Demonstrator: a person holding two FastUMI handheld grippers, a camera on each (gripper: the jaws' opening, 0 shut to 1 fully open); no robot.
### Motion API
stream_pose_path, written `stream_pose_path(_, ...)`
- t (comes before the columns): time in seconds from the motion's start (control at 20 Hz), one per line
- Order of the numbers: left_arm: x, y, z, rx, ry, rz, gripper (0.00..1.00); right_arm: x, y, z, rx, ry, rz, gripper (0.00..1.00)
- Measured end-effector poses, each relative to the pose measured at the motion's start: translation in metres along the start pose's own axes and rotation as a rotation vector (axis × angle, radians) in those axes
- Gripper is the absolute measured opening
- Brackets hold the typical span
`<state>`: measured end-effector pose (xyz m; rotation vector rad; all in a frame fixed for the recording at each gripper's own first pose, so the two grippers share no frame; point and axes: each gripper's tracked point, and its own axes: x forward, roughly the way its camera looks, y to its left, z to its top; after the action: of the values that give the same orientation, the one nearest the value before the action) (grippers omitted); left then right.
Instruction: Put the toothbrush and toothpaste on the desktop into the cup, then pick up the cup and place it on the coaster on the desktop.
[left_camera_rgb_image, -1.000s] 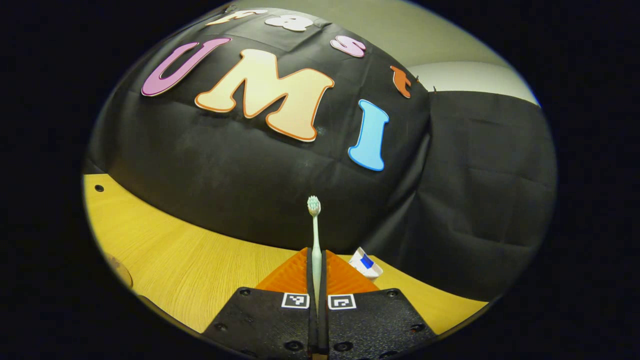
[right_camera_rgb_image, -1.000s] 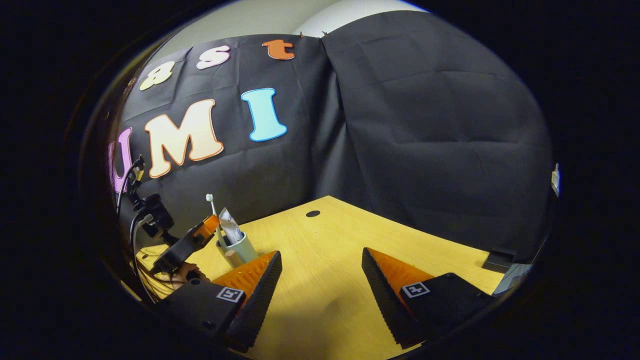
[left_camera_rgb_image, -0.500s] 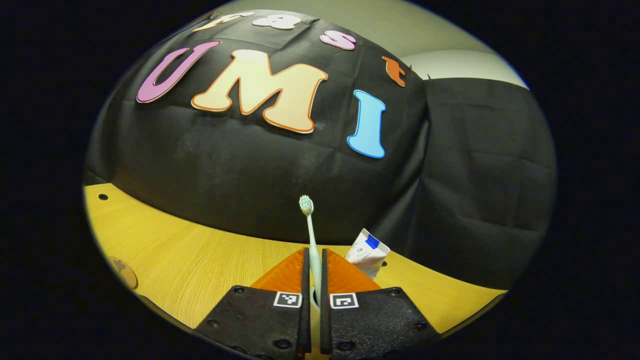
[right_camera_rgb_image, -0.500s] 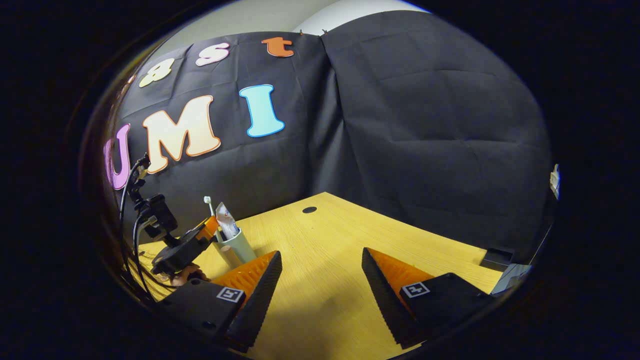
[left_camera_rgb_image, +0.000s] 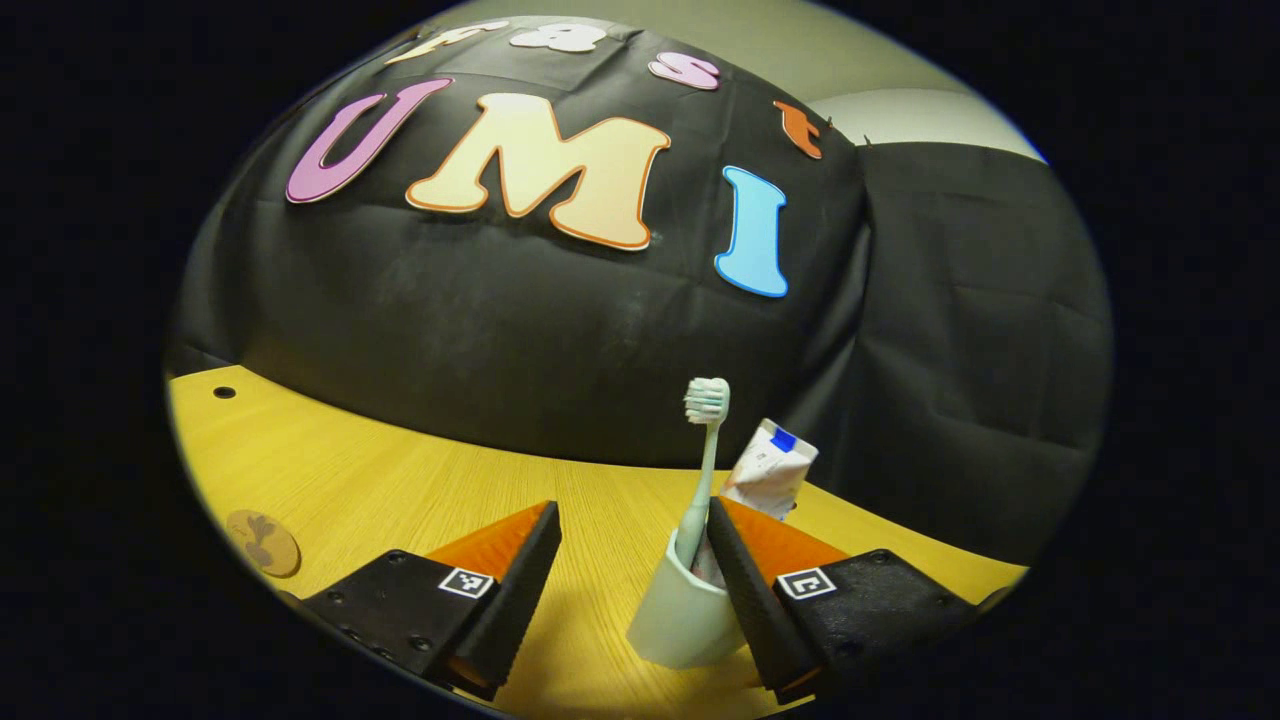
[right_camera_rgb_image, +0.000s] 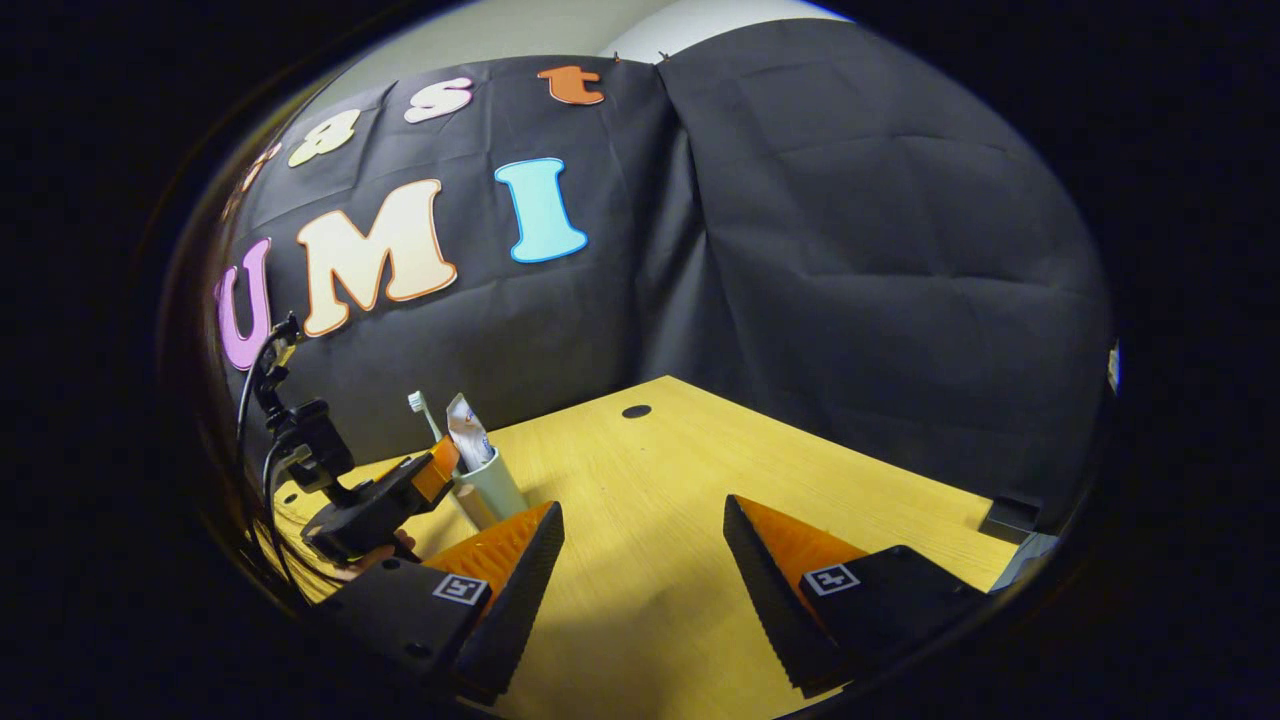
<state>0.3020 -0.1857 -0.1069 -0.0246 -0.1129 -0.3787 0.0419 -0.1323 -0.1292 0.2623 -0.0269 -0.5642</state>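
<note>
In the left gripper view a pale green cup (left_camera_rgb_image: 678, 622) stands on the wooden desktop (left_camera_rgb_image: 400, 490). A mint toothbrush (left_camera_rgb_image: 703, 455) stands in it, head up, beside a white toothpaste tube (left_camera_rgb_image: 770, 468). My left gripper (left_camera_rgb_image: 632, 512) is open, and the cup sits between its fingers, close against the right one. A round brown coaster (left_camera_rgb_image: 262, 543) lies far left on the desktop. In the right gripper view my right gripper (right_camera_rgb_image: 643, 508) hangs open over bare desktop with nothing in it. There the cup (right_camera_rgb_image: 497, 484) and the left gripper (right_camera_rgb_image: 400, 492) are off to the left.
The black cloth wall closes off the back and right of the desktop. Cable holes pierce the desktop (left_camera_rgb_image: 224, 392) (right_camera_rgb_image: 636, 411). A small dark block (right_camera_rgb_image: 1012, 517) sits at the far right edge. A hand (right_camera_rgb_image: 372, 550) and cables are behind the left gripper.
My left gripper was shut on the toothbrush and has opened. The toothbrush now stands free in the cup, and the cup has come into view between the fingers. The right gripper has hardly moved.
</note>
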Motion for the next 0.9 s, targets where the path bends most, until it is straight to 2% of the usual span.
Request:
stream_pose_path(0.35,-0.026,0.012,0.016,0.015,0.013,0.012,0.93,-0.001,0.019,0.016,-0.021,0.001,0.041,0.98)
stream_pose_path(0.4,-0.030,0.015,0.020,0.019,0.013,0.017,0.93,-0.001,0.024,0.022,-0.026,-0.004,0.052,0.94)
stream_pose_path(0.45,-0.036,0.018,0.024,0.026,0.018,0.023,0.92,-0.001,0.029,0.027,-0.030,-0.005,0.065,0.98)
stream_pose_path(0.5,-0.043,0.022,0.029,0.031,0.018,0.029,0.93,0.002,0.036,0.030,-0.034,0.002,0.082,0.94)
stream_pose_path(0.7,-0.069,0.039,0.046,0.036,0.030,0.053,0.93,0.015,0.060,0.038,-0.053,0.031,0.148,0.94)
stream_pose_path(0.9,-0.099,0.073,0.053,0.046,0.055,0.115,0.92,0.030,0.091,0.044,-0.076,0.074,0.228,0.98)
